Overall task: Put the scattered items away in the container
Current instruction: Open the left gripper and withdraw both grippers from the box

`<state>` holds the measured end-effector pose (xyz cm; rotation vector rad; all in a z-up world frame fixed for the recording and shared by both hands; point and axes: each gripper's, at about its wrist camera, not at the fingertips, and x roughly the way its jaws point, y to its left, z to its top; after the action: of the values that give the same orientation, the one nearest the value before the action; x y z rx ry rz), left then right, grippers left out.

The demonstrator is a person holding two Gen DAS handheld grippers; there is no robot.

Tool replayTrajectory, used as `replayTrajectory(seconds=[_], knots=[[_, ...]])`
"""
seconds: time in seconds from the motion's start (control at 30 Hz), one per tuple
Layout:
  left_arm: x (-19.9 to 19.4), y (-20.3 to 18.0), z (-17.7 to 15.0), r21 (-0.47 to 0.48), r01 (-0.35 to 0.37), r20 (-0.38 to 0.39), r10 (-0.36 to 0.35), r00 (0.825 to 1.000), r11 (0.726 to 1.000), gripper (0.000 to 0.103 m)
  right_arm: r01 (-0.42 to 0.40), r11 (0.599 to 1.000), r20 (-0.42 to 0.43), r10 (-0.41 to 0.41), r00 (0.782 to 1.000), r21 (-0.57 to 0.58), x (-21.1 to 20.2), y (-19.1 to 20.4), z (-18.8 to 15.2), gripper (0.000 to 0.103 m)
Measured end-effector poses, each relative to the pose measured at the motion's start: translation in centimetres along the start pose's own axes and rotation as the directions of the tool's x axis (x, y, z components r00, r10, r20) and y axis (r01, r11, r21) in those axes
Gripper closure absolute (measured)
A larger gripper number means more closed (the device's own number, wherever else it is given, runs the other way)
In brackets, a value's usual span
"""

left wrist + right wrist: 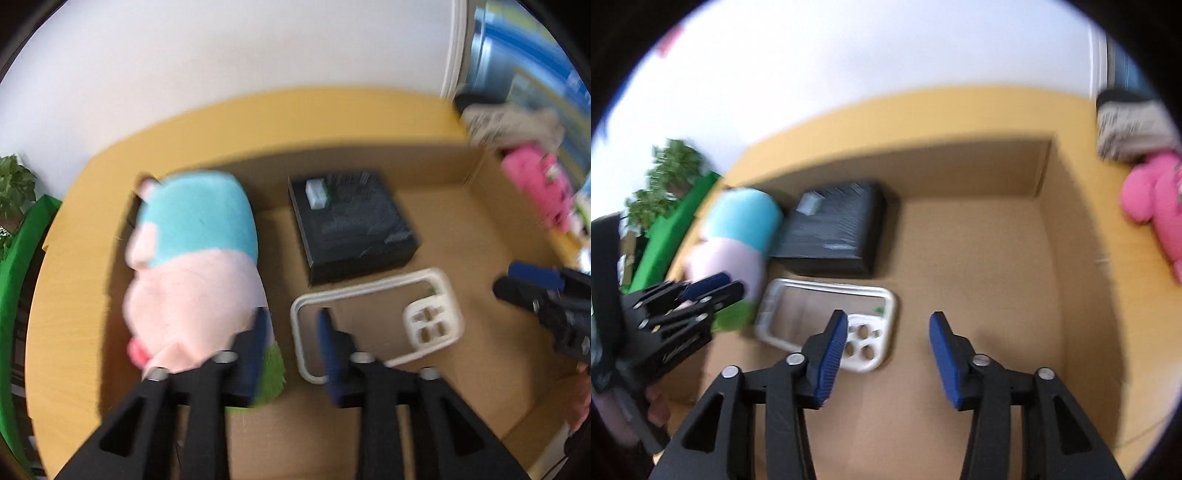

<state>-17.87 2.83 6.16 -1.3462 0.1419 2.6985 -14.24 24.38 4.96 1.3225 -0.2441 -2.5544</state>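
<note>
Inside the cardboard box (1049,236): one plush pig (192,266), one black box (351,229), one white frame (373,321).

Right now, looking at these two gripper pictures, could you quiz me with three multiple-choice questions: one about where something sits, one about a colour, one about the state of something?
1. Where does the black box sit?
A. Inside the cardboard box
B. On the floor
C. On top of the plush toy

2. What colour is the upper half of the plush toy in the cardboard box?
A. Yellow
B. Light blue
C. Black

3. How does the right gripper stand?
A. Shut on the white frame
B. Shut on the black box
C. Open, holding nothing

Answers:
1 A: cardboard walls rise around it.
2 B: blue above, pale pink below.
3 C: its blue pads stand apart, with only bare cardboard between them and the white frame off to one side.
</note>
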Motion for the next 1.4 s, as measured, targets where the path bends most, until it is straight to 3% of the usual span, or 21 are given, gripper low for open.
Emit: replayTrajectory(seconds=[0.03,0.07,0.23,0.37,0.5,0.63,0.87,1.4], knots=[[-1.8,0.3,-0.4,-0.024,-0.008,0.052,0.009,0.999,1.0,0.027,0.008,1.0,0.031,-0.007,0.999,-0.016,-1.6,0.6,-0.7,0.038],[-3.6,0.5,-1.0,-0.041,-0.016,0.101,0.02,0.995,0.999,0.022,0.013,1.0,0.058,-0.011,0.998,-0.028,-3.0,1.2,-1.5,0.029],[-12.5,-0.4,-5.3,-0.014,-0.04,0.289,0.043,0.957,0.999,0.017,0.043,0.997,0.149,-0.032,0.988,-0.068,-9.3,2.9,-6.2,0.027],[-18.0,-2.6,-9.2,0.033,-0.002,0.409,-0.011,0.912,0.999,0.004,0.176,0.977,0.22,-0.147,0.964,-0.122,-12.2,4.5,-8.2,0.027],[-20.5,-3.6,-11.1,0.019,0.04,0.454,-0.044,0.89,0.999,0.001,0.188,0.977,0.255,-0.157,0.954,-0.103,-14.2,5.1,-8.8,0.027],[-22.1,-4.2,-12.5,0.015,0.016,0.463,-0.021,0.886,1.0,0.001,0.194,0.974,0.276,-0.157,0.948,-0.115,-15.6,5.7,-9.9,0.027],[-23.4,-4.6,-14.7,-0.011,0.042,0.455,-0.032,0.89,0.999,0.0,0.207,0.969,0.279,-0.164,0.946,-0.134,-16.9,6.3,-12.0,0.027],[-23.7,-5.8,-15.6,0.006,0.051,0.446,-0.048,0.894,0.999,0.0,0.203,0.97,0.276,-0.16,0.948,-0.133,-17.6,6.2,-13.0,0.027]])
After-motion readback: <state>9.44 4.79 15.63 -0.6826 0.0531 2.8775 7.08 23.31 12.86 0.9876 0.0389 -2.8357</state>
